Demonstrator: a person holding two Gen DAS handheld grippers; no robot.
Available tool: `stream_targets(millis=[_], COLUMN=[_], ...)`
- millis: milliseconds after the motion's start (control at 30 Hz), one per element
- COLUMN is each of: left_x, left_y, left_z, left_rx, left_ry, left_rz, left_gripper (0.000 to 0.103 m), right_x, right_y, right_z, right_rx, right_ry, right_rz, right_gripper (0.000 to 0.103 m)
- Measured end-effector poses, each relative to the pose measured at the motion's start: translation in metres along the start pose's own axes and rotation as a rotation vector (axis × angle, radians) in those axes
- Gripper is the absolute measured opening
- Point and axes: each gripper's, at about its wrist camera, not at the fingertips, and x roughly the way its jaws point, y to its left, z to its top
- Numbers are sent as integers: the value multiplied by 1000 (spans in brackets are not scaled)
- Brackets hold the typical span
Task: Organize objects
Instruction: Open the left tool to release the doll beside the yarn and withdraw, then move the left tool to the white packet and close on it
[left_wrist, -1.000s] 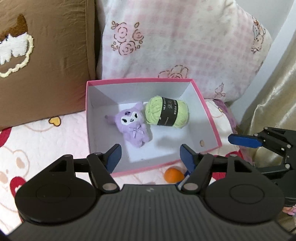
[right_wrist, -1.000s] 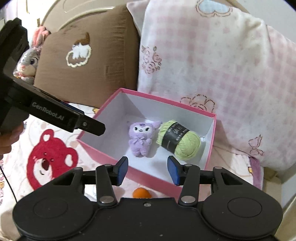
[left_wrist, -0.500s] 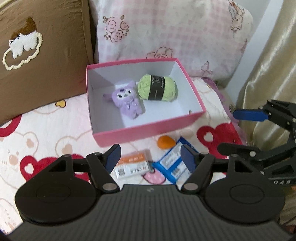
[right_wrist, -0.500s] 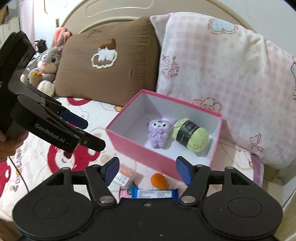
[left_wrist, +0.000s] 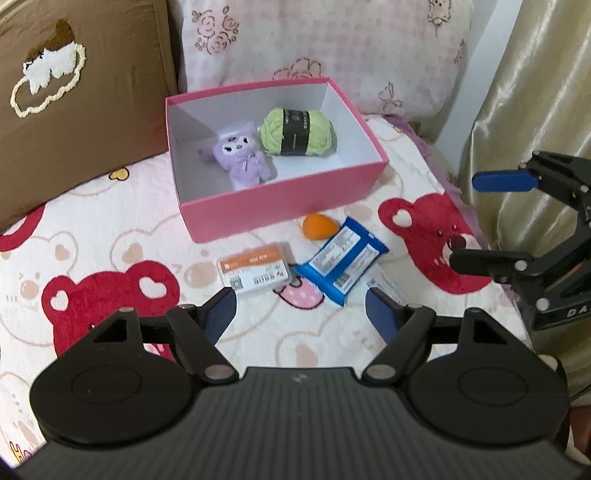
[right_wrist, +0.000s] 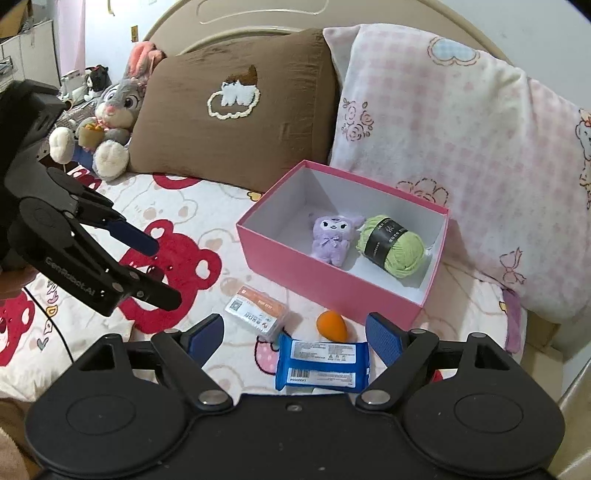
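Left wrist view: bedspread (left_wrist: 110, 229) with red bear prints fills the frame, brown pillow (left_wrist: 74, 103) upper left, pink pillow (left_wrist: 325, 40) top centre, curtain (left_wrist: 532, 92) right. Pink box (left_wrist: 280, 206) sits centre-top; inside it a purple plush (left_wrist: 240, 158) left, green yarn (left_wrist: 297, 132) right, just beside each other. In front of the box, on the bedspread: orange egg (left_wrist: 319, 228), card pack (left_wrist: 255, 271) below left of it, blue packet (left_wrist: 341, 260) below right. Left gripper (left_wrist: 300, 312) at bottom centre, jaws opening, nothing between them. Right gripper (left_wrist: 491, 221) at right edge, fingers spread, empty.

Right wrist view: same bed, headboard (right_wrist: 280, 14) on top, bunny toy (right_wrist: 110, 125) upper left. Box (right_wrist: 325, 269) centre right with plush (right_wrist: 332, 238) and yarn (right_wrist: 393, 245). Egg (right_wrist: 331, 325), card pack (right_wrist: 256, 312), packet (right_wrist: 321, 363) lie lower centre. Right gripper (right_wrist: 294, 334) at bottom, jaws opening; the packet shows between the pads, which aren't pressing it. Left gripper (right_wrist: 147, 266) at left, spread, empty.
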Motion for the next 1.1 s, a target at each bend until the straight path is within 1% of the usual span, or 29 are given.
stream_targets(millis=[133,200,267,367,500,600,700,767,833,1000,1100], left_x=[3,9,16,24,30,36,41,48,56,78,93], left_y=[-4,-4,-5,-9,-15,-21,-25,-27,-30,-38,-41], left_z=[-11,-14,-20,-27,-34,-39,-46,-50,-54,-58,-60], left_rx=[4,0,-5,5,22,38,53,37,35,16,2], left_ry=[-8,10,30,52,40,29,-3,-4,-1,1,9], left_rz=[-15,-17,-17,-26,-49,-63,-93,-102,-131,-149,-156], left_gripper=[78,81,82,82,87,87,90,92,92,92,92], right_x=[-2,0,0,3,5,11,19,25,31,48,59], right_y=[2,4,8,10,10,4,-1,-4,-5,-6,-4], right_z=[-14,-20,-25,-36,-56,-73,-91,-101,-110,-123,-132], right_rx=[8,11,1,8,16,52,86,100,104,111,92], right_ry=[1,4,-9,-12,-16,-20,-12,-4,-1,16,25], right_rz=[19,37,67,79,82,65,61,68,60,52,29], right_gripper=[87,87,87,87,87,87,87,87,87,87,87])
